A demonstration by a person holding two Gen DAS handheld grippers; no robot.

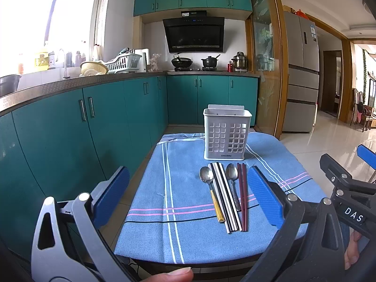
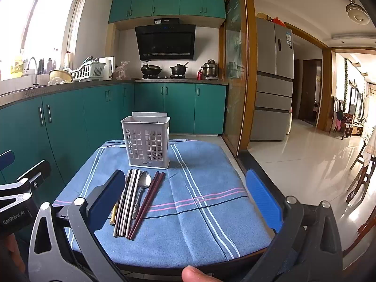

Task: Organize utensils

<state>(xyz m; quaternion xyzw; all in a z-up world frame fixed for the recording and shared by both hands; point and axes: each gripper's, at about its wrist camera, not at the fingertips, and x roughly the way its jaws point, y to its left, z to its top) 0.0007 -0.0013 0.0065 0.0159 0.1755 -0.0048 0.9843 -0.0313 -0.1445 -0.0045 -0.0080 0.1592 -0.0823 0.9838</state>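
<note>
A white perforated utensil holder stands upright at the far side of a small table under a blue striped cloth. In front of it lie side by side a yellow-handled spoon, black and white chopsticks, a steel spoon and dark red chopsticks. My left gripper is open and empty, above the near table edge. My right gripper is open and empty, to the right of the utensils.
Teal kitchen cabinets run along the left and back, with a worktop holding a dish rack and pots. A fridge and a glass door stand to the right. Tiled floor lies right of the table.
</note>
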